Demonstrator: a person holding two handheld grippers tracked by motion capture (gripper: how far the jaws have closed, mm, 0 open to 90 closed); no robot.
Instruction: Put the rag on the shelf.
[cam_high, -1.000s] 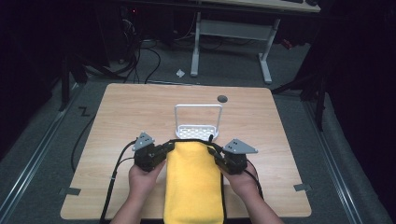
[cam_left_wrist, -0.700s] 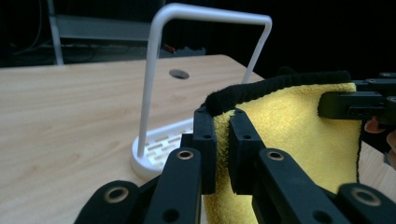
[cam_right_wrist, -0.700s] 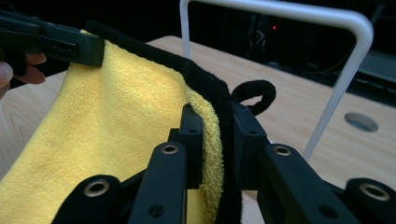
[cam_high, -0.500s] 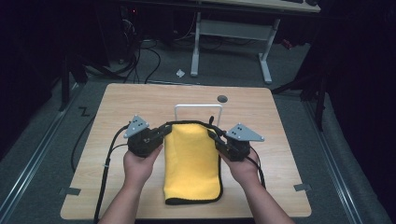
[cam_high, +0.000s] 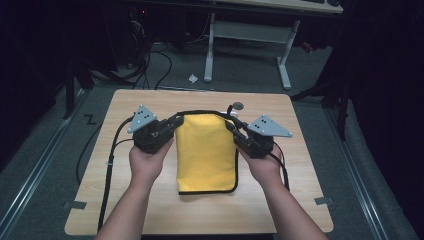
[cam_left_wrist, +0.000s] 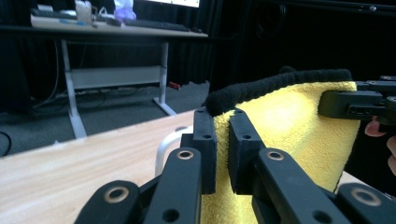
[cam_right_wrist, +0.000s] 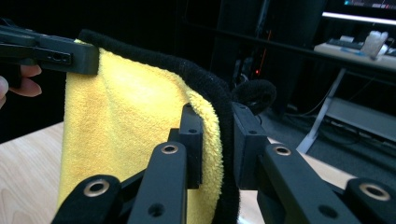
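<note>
Above the table (cam_high: 150, 210), both grippers pinch the towel's (cam_high: 206, 152) far corners; lift evenly, keeping its top edge taut.

Your tabletop (cam_high: 150, 210) is evenly lit from above while the room beyond stays dark; in both gripper views the near claws blur softly.

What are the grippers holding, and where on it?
Both hold the yellow towel by its black-trimmed top edge: the left gripper at the left corner, the right gripper at the right corner, jaws closed on it.
</note>
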